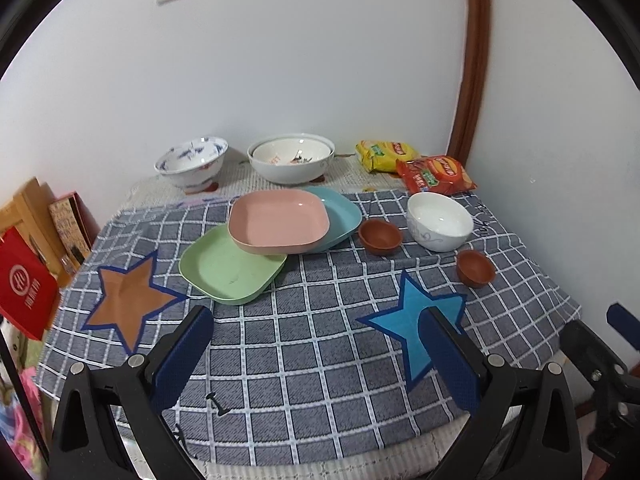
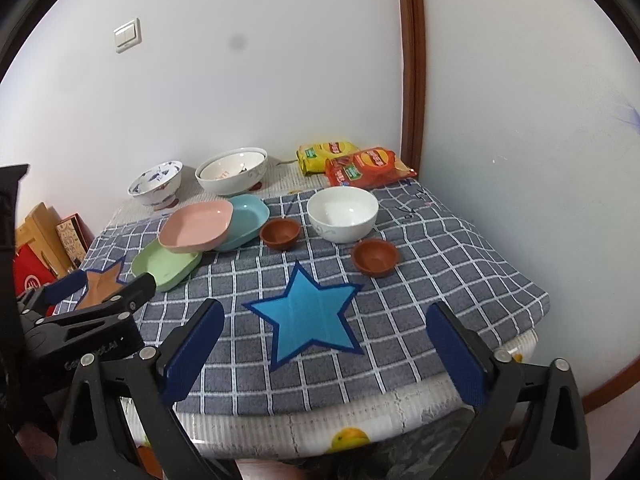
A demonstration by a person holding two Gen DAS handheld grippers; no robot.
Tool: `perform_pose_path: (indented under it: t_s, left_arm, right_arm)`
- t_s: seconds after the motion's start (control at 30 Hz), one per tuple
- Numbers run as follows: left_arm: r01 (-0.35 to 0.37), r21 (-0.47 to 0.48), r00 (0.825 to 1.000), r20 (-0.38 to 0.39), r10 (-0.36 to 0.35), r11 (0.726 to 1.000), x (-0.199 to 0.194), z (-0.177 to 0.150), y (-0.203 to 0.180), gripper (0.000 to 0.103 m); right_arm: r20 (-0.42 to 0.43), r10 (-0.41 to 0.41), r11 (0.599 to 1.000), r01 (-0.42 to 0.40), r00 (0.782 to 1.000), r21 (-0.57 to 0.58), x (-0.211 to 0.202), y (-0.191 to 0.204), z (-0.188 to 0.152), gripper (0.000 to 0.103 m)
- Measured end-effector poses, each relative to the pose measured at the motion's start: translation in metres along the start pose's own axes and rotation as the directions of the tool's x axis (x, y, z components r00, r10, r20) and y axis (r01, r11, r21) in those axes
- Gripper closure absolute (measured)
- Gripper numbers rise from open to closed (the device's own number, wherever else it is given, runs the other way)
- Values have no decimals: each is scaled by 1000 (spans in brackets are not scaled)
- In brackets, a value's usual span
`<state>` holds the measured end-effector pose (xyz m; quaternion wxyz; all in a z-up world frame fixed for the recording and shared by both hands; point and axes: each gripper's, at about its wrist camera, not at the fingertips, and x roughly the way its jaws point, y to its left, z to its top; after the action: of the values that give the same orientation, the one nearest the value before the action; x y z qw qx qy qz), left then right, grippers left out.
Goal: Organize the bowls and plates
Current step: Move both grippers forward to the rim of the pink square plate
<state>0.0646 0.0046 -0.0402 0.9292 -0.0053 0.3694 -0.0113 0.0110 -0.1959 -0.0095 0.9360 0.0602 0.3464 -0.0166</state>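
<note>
Nearest us, our left gripper [image 1: 320, 354] and right gripper [image 2: 326, 350] both hang with jaws spread wide and nothing between them, their blue pads [image 1: 182, 360] finely textured. Beneath lies a woven grey checked cloth [image 1: 300, 360] bearing a blue star [image 2: 306, 314] and a brown star [image 1: 126, 300].

Farther in, three square plates with rounded corners overlap: the pink plate [image 1: 278, 220] rests on the green plate [image 1: 228, 266] and the blue plate [image 1: 344, 216]. Beside them we see two small brown bowls [image 1: 380, 236] [image 1: 475, 267] and a glossy white bowl [image 1: 440, 220], all empty.

At the wall stand a blue-patterned bowl [image 1: 192, 162], nested white bowls [image 1: 290, 158] and two snack packets [image 1: 434, 174].
</note>
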Motion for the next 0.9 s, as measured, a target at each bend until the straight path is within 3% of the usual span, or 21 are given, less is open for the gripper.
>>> perform_pose_path:
  t_s: [0.17,0.23,0.43,0.7,0.9]
  left_arm:
    - [-7,-31,1000,-27,6,1000,27,12,20,5]
    - [-21,-49,999,-40,19,999,39,17,32,13]
    - [-67,-98,995,-77,59,993,75,33,74,19]
    - [-78,-136,991,-119,61,988,123,61,115,32]
    - [-57,-107,990,-133,43,993,163,81,122,32]
  right_arm:
    - [-15,31,999,-31,999,7,20,2,10,8]
    - [-23,54,999,-53,998,9,30,6,16,9]
    - [-66,167,985,-163,984,52,71,18,40,15]
    - [-116,182,983,-184,977,-5,137,59,72,29]
    - [-146,209,977,-214,967,-20,183,90,80,35]
